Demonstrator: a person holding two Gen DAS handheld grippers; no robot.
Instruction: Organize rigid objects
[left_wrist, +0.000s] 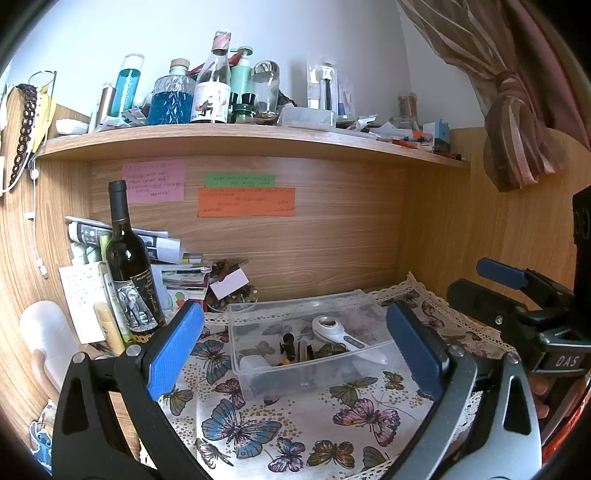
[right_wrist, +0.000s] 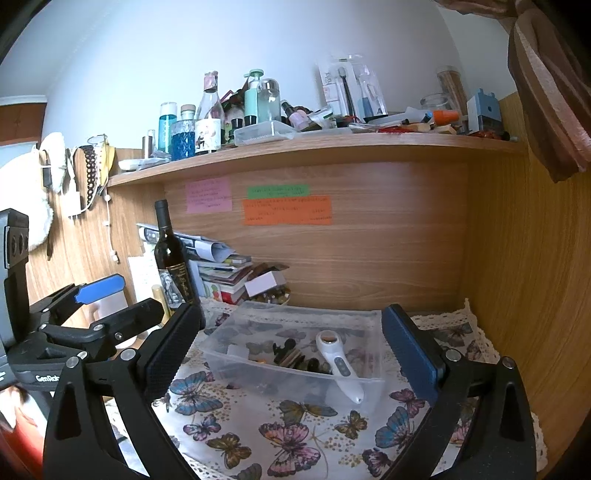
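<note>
A clear plastic bin (left_wrist: 258, 384) stands on the butterfly tablecloth (left_wrist: 280, 435) and also shows in the right wrist view (right_wrist: 221, 360). In it lie a white handheld device (left_wrist: 341, 334), also in the right wrist view (right_wrist: 338, 363), dark hair clips (left_wrist: 290, 345) and a small white piece (left_wrist: 253, 363). My left gripper (left_wrist: 295, 347) is open and empty, just in front of the bin. My right gripper (right_wrist: 291, 350) is open and empty, in front of the bin; it shows at the right of the left wrist view (left_wrist: 517, 295).
A dark wine bottle (left_wrist: 129, 266) stands left of the bin beside stacked papers and boxes (left_wrist: 177, 266). A white container (left_wrist: 48, 336) sits at far left. The wooden shelf (left_wrist: 240, 138) above carries several bottles. Wooden panels close the back and right.
</note>
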